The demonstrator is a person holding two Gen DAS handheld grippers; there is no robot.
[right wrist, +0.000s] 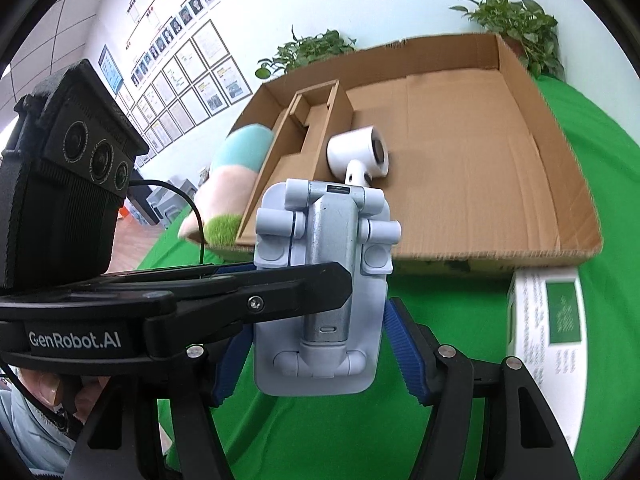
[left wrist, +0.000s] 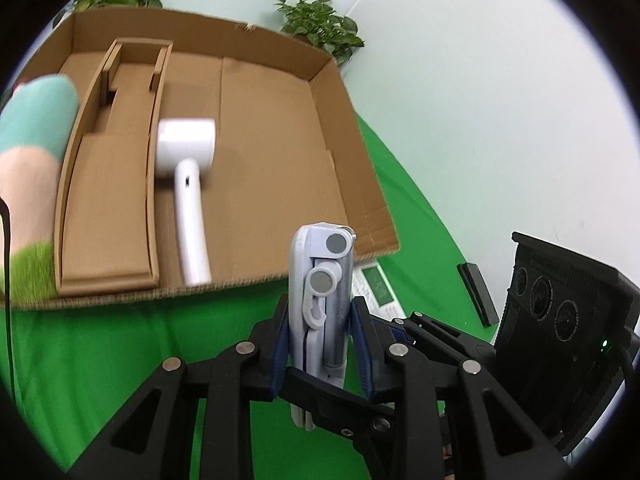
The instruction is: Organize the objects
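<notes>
As the left wrist camera sees it: the stand sits low in the middle, with a box behind it.
Left gripper (left wrist: 320,305): nearly closed, its blue pads (left wrist: 280,344) pressed on both flat faces of the stand.
Stand (left wrist: 320,264): white and grey, folded, upright and edge-on, lifted above the cloth.
Right gripper: its black camera housing (left wrist: 560,312) fills the right edge; one black finger crosses low in front of the stand.
Box (left wrist: 340,92): open brown cardboard, upper left to centre, with a cardboard insert along its left side.
Dryer (left wrist: 186,148): white, lying in the box just beside the insert.
Plush (left wrist: 36,120): teal, pink and green, at the far left, outside the box.
Carton (left wrist: 378,284): white and green, right of the stand, on the green cloth (left wrist: 100,344).

Right wrist view
Stand (right wrist: 324,220): centre of frame, flat face toward the camera.
Right gripper (right wrist: 320,312): part open, a blue pad (right wrist: 404,344) on either side of the stand; I cannot tell whether they touch it.
Left gripper (right wrist: 336,284): reaches in from the left, one finger across the stand's face.
Box (right wrist: 560,184): upper centre to right, holding the dryer (right wrist: 356,148).
Plush (right wrist: 236,168): left of the box.
Carton (right wrist: 548,320): right edge, on the cloth (right wrist: 320,432).
</notes>
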